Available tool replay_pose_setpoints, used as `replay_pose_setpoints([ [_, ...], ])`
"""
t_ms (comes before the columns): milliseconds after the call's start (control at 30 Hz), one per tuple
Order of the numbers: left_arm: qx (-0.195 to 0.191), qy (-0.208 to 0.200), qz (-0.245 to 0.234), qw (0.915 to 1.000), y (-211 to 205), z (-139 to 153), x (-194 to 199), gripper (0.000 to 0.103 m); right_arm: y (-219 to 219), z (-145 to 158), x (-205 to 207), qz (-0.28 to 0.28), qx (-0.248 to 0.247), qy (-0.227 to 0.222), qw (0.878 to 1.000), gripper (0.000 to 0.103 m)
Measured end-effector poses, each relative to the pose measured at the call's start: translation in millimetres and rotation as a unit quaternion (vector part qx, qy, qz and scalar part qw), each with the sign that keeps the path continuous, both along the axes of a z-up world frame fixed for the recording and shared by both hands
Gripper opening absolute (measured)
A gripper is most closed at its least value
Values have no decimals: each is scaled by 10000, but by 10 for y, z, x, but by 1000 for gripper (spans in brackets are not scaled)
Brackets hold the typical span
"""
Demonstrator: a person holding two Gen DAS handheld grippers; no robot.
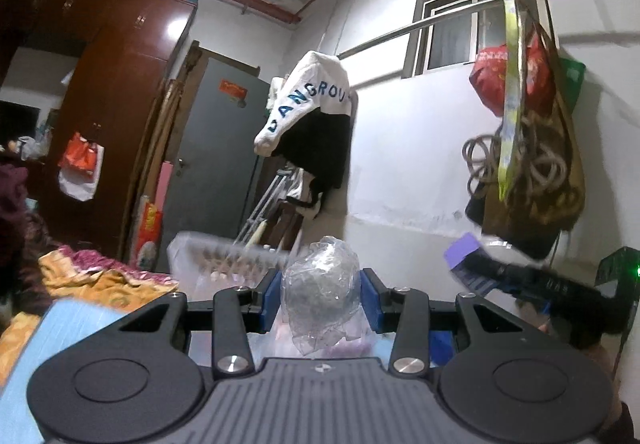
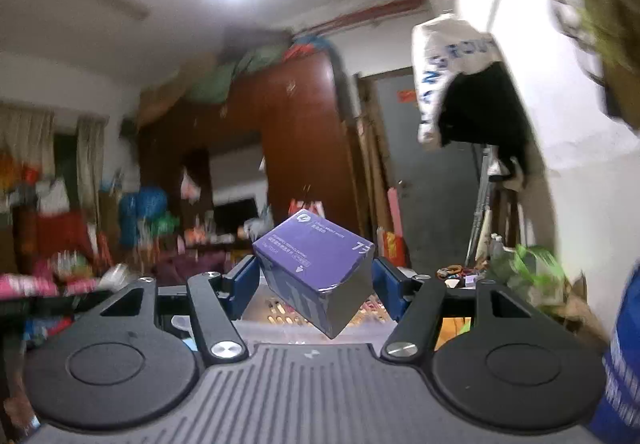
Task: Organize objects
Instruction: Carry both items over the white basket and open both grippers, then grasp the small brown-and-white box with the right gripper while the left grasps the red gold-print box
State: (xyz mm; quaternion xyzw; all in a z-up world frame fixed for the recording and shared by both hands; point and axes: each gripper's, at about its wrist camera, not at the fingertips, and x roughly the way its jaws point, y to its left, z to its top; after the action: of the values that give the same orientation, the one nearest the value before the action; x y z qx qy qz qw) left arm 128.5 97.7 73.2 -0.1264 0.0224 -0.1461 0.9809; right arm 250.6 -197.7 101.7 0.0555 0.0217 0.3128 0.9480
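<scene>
My left gripper (image 1: 320, 294) is shut on a crumpled clear plastic bag (image 1: 322, 284) and holds it up in the air. My right gripper (image 2: 314, 278) is shut on a purple box (image 2: 316, 268) with white print, tilted, a corner pointing down. In the left wrist view the right gripper (image 1: 532, 280) shows at the right with the purple box (image 1: 462, 252) at its tip. A translucent slotted plastic basket (image 1: 208, 260) lies just beyond the left gripper; in the right wrist view the basket (image 2: 280, 314) sits below the box.
A brown wardrobe (image 1: 116, 92) and a grey door (image 1: 216, 148) stand at the back. A white and black jacket (image 1: 316, 116) and bags (image 1: 524, 148) hang on the white wall. Patterned bedding (image 1: 96, 276) lies at the left. A cluttered table (image 2: 460, 272) stands at the right.
</scene>
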Motion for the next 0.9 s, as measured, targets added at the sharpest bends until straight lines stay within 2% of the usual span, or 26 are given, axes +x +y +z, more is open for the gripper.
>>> replay_pose_setpoints([
  [67,59,57,218,9997,-23,178,231,46,224,108,247,81,-343,171,9992,66],
  [133,61,365,451,9983,-15,275,518,46,442,109,484,55,-679,316,9972,66],
  [267,33,922,579,9940,5,260,936,46,747,-32,698,101,-1121,465,9926,66],
  [367,-21,1057,583,9927,-7,217,1142,46,811,-118,751,21,-1234,537,9909,68],
  [400,7,1034,633,9926,-24,202,1175,48,807,-125,747,10,-1250,588,9904,72],
  [467,46,1081,681,9918,-37,182,1235,63,755,-118,701,-73,-1157,600,9914,81],
  [500,28,1067,673,9920,-37,184,1234,76,694,-100,625,-65,-1049,556,9929,89],
  [567,35,962,692,9929,-27,179,1160,79,579,-62,492,12,-802,452,9958,103],
  [667,43,948,757,9926,-9,143,957,80,394,-64,269,54,-434,417,9982,103],
  [733,53,910,707,9933,33,38,684,83,290,-170,138,85,-443,552,9975,103],
  [833,102,1166,622,9912,95,-228,335,87,228,-462,109,28,-778,1275,9888,103],
  [900,99,1467,533,9877,155,-473,121,87,223,-697,149,363,-1030,1831,9770,103],
])
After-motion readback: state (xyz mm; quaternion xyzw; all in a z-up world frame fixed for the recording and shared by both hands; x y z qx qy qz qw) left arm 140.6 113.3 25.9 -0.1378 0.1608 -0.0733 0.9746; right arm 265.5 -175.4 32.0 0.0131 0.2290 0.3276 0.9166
